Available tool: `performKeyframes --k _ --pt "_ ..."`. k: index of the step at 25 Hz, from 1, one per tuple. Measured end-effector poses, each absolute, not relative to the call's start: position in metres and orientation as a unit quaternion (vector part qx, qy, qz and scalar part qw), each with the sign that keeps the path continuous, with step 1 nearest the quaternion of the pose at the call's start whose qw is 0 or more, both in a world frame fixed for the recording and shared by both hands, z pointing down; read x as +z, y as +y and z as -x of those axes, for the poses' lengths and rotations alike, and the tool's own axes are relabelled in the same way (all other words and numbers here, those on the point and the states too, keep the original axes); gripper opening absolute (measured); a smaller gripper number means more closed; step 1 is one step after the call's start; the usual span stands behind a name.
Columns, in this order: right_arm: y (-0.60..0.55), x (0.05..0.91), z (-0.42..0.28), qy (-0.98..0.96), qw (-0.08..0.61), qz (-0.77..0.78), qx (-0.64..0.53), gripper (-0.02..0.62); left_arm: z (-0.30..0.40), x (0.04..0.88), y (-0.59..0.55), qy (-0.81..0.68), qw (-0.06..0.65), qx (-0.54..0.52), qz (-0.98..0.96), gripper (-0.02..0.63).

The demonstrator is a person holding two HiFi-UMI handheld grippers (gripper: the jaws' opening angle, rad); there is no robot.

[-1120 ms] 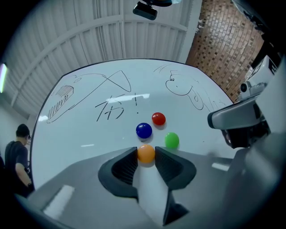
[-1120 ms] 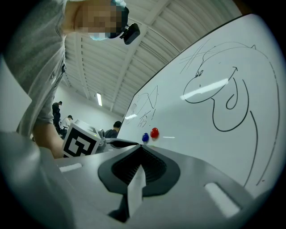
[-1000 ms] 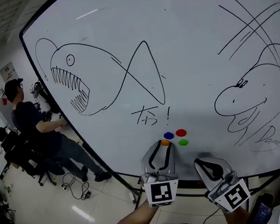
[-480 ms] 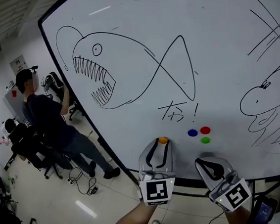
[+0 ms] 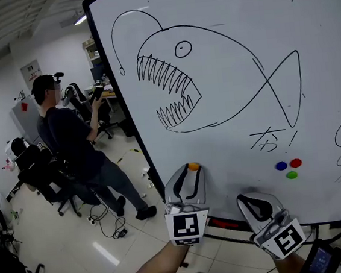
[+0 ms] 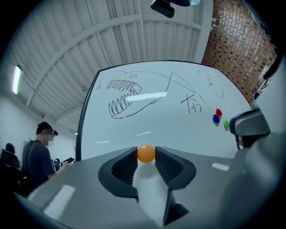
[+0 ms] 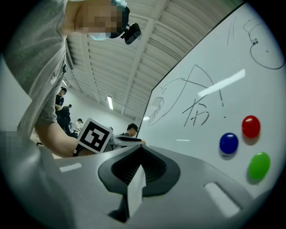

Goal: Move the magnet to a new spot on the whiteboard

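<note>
My left gripper [image 5: 188, 173] clasps the small round orange magnet [image 6: 146, 153] near the big white whiteboard's [image 5: 221, 158] lower left. My right gripper [image 7: 138, 154] is closed and empty. I judge this the carrying step. Next I should press it onto bare board, then release.

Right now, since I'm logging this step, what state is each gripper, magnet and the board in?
left gripper, shut on the orange magnet.
orange magnet, gripped at the jaw tips; contact with the whiteboard unclear.
right gripper, shut, empty.
blue magnet, stuck on the whiteboard.
red magnet, stuck on the whiteboard.
green magnet, stuck on the whiteboard.
whiteboard, upright, drawn on.
</note>
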State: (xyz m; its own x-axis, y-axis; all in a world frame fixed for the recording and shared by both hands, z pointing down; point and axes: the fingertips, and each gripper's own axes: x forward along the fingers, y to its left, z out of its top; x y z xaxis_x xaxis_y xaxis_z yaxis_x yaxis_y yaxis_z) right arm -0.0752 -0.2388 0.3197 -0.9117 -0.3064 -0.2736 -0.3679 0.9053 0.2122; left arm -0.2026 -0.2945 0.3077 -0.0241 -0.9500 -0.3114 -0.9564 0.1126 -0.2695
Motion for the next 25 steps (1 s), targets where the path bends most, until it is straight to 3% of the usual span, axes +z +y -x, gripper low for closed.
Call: performKeyframes --k 11,25 --pt "-0.233 0.315 0.171 0.968 0.121 0.169 0.138 0.002 0.299 0.295 -0.290 0.714 0.210 0.017 0.667 0.126" --pt "-0.231 0.299 0.222 0.961 0.122 0.187 0.161 0.002 0.332 0.276 -0.301 0.686 0.209 0.038 0.696 0.126"
